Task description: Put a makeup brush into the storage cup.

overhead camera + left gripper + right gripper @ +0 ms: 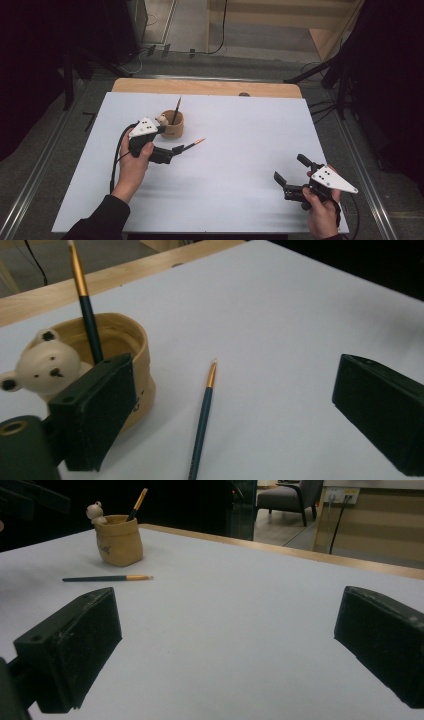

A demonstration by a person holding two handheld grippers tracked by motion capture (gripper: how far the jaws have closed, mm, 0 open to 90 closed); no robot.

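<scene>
The left gripper (174, 151) has its fingers (95, 412) spread wide and empty, low over the tabletop (240, 165). The loose brush (202, 420) lies flat on the sheet in the gap between them, its dark handle pointing back toward the gripper and its gold ferrule and pale tip pointing away; in the left gripper view it sits nearer the left finger than the right one, and touches neither. From above, the brush (192, 144) starts just at the fingertips and runs out to the right. Just beyond the left finger stands the cup (125, 365), tan with a small bear (42, 367) on its rim, and one brush already stands upright in it (87, 305). So the work looks about half done: one brush is stowed, and the other has yet to be gripped, lifted and dropped into the cup beside it. The grasp itself has not begun; the fingers likely need to move forward along the handle before closing. The right gripper (290, 181) is well apart at the near right of the tabletop, its fingers (75, 647) wide and empty too, facing the distant cup (119, 540) and brush (105, 578).
</scene>
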